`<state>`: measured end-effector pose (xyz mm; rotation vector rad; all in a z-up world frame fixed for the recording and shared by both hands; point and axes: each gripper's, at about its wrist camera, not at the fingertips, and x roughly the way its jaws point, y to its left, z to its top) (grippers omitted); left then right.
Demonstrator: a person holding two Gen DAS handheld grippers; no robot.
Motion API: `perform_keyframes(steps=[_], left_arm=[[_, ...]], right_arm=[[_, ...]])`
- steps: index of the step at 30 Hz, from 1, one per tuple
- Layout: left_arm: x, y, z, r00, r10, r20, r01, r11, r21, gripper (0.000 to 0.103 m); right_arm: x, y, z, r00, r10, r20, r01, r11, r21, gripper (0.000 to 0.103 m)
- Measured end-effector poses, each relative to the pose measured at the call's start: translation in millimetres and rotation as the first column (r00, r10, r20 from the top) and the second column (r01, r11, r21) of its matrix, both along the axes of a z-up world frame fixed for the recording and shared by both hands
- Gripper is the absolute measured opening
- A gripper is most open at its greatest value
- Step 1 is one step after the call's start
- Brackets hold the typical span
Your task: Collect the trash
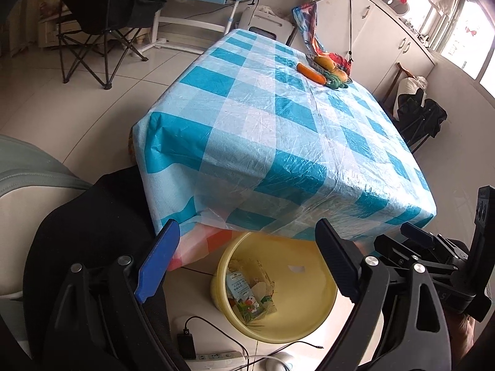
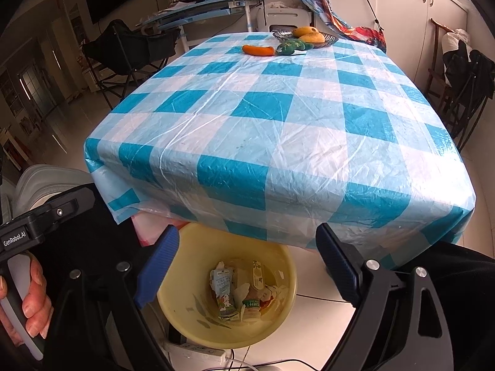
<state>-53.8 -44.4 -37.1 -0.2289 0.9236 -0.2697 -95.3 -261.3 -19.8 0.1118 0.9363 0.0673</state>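
Nearest my left camera: left gripper [image 1: 247,259], one blue finger and one black finger spread wide apart, nothing between them. It hangs over the yellow bin [image 1: 278,324] on the floor tiles, just below the near edge of the table [image 1: 263,142].

Right gripper [image 2: 247,262] reads the same from its own camera: fingers set wide, empty, above the same bin [image 2: 191,324]. In the left view the right gripper's body [image 1: 433,253] shows at the right margin, close beside the left one. In the right view I see the hand [image 2: 34,303] wrapped round the other gripper's handle at the lower left.

Trash: it lies at the bottom of the bin. I make out a flattened drink carton [image 2: 223,293] with a cartoon print, a small bottle [image 2: 252,304] just beside it, and crumpled wrappers [image 2: 272,293] touching both. The left view shows the carton [image 1: 244,296] too; the rest is too jumbled to sort there.

Table: blue-and-white checked plastic cloth, draped over the near edge and partly overhanging the bin rim. At the far edge, towards the far right corner, a shallow fruit basket [image 2: 328,37] with yellow fruit [image 2: 306,32]; a carrot [image 2: 258,50] and a green item [image 2: 292,46] lie on the cloth just in front of it, the two nearly touching.

Floor near the bin: a white power strip [image 2: 198,351] and cables.
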Motion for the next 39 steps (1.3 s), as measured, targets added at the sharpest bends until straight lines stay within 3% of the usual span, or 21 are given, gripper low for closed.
perform_keyframes(steps=[15, 27, 39], left_arm=[[0, 4, 2, 0.999, 0.036, 0.02, -0.037, 0.999, 0.02, 0.088], [-3, 2, 11, 0.993, 0.066, 0.096, -0.073, 0.995, 0.073, 0.088], [13, 0, -6, 0.996, 0.076, 0.038, -0.079, 0.994, 0.076, 0.088]], right_arm=[[2, 3, -2, 1.0, 0.008, -0.007, -0.008, 1.0, -0.013, 0.086], [-1, -2, 10, 0.999, 0.006, 0.052, -0.01, 0.998, 0.069, 0.087], [-1, -2, 21, 0.992, -0.001, 0.123, -0.01, 0.996, 0.085, 0.09]])
